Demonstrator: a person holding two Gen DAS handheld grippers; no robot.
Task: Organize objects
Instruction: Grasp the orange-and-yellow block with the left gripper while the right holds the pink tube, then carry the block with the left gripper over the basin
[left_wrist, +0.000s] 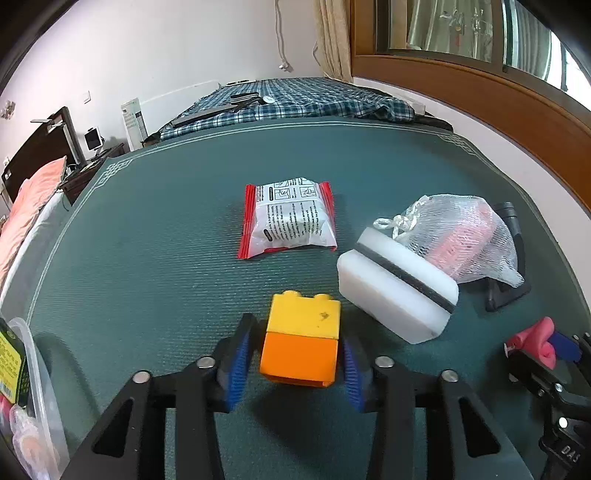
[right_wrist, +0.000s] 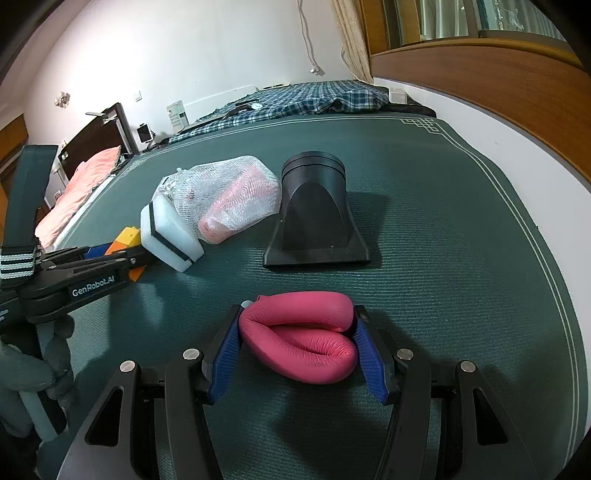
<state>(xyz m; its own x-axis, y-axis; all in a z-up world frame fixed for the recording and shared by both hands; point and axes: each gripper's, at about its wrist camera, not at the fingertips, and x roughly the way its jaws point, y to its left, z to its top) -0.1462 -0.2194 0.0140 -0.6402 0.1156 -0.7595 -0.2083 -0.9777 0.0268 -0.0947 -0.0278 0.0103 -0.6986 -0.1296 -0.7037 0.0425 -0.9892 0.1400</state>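
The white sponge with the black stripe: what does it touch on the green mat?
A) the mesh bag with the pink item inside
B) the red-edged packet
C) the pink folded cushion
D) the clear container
A: the white sponge lies against the mesh bag, apart from the other things.

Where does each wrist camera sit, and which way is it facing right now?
Left wrist: behind the left gripper, looking across the green mat over the yellow-and-orange toy block in its jaws; right gripper at right edge.
Right wrist: behind the right gripper, holding a folded pink foam tube; left gripper at left.
Shared: white sponge block, mesh bag.
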